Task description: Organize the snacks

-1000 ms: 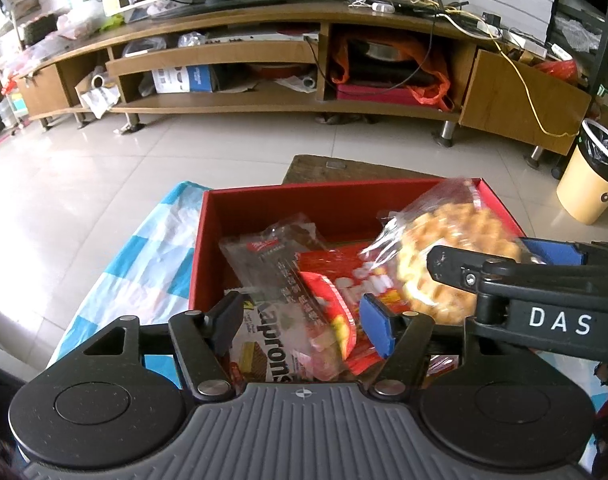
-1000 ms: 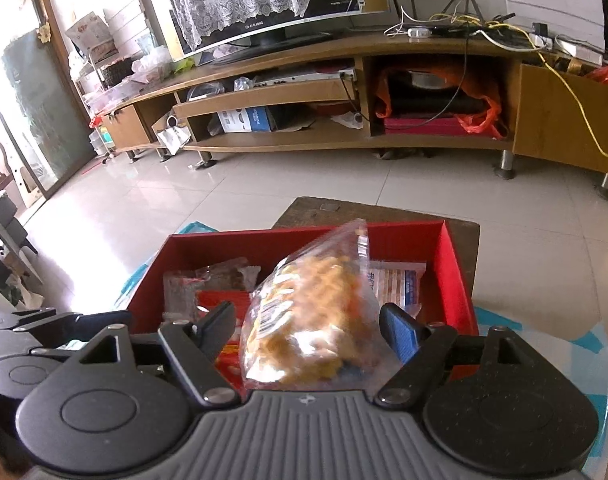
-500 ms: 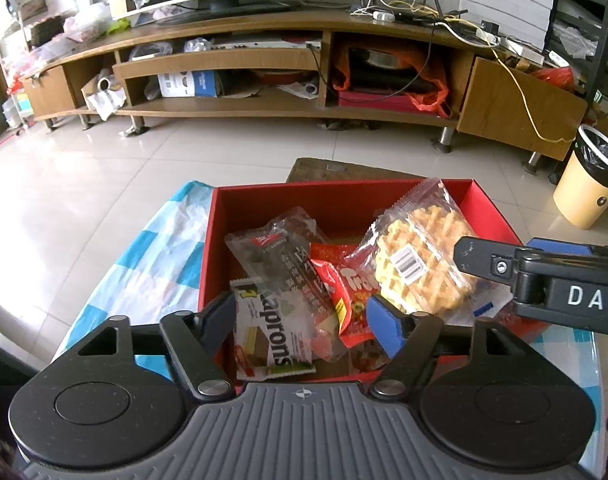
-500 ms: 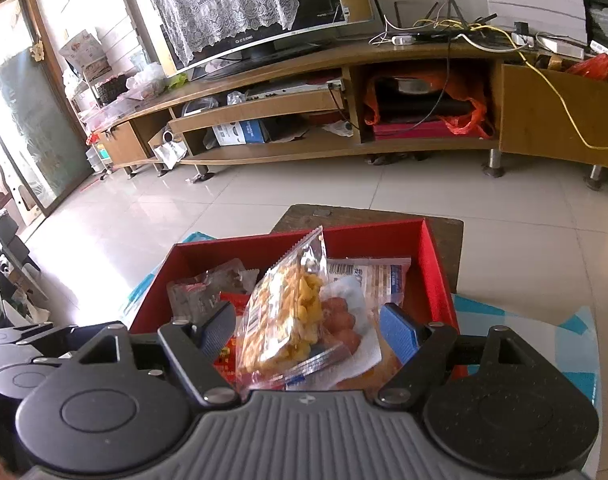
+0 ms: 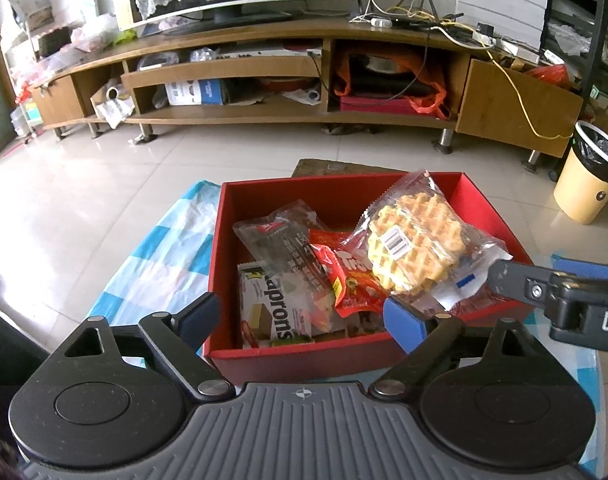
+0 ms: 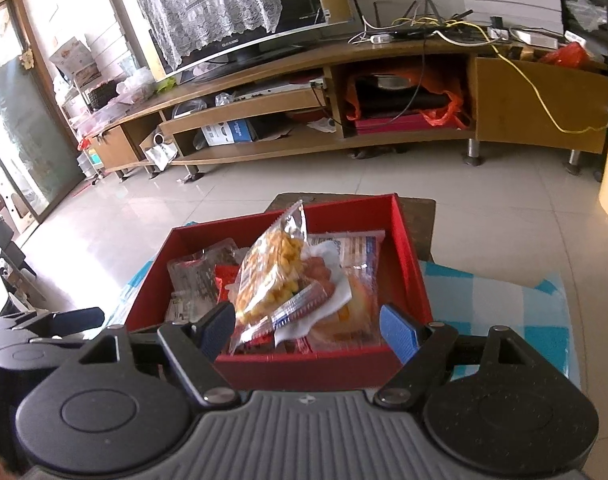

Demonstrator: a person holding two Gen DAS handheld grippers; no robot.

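Note:
A red box (image 5: 220, 264) holds several snack packets: a waffle packet (image 5: 416, 248) leaning on top at the right, a red packet (image 5: 348, 276), a wafer packet (image 5: 276, 312) and a clear dark packet (image 5: 284, 236). My left gripper (image 5: 304, 320) hovers at the box's near wall, jaws opening, nothing pressed between its pads. In the right wrist view the waffle packet (image 6: 272, 276) stands on edge inside the red box (image 6: 408, 272). My right gripper (image 6: 309, 332) is open just short of it, with only the packet's lower corner between the fingers. The right gripper's finger (image 5: 560, 292) shows at the box's right.
A blue-and-white checked cloth (image 5: 164, 248) covers the surface under the box. A dark wooden board (image 6: 420, 220) lies behind it. Tiled floor stretches to a long TV stand (image 5: 304, 72). A yellow bin (image 5: 588, 184) stands at the far right.
Both grippers have drawn back from the box. The left jaws have spread wider. The waffle packet, earlier between the right fingers, now rests in the box.

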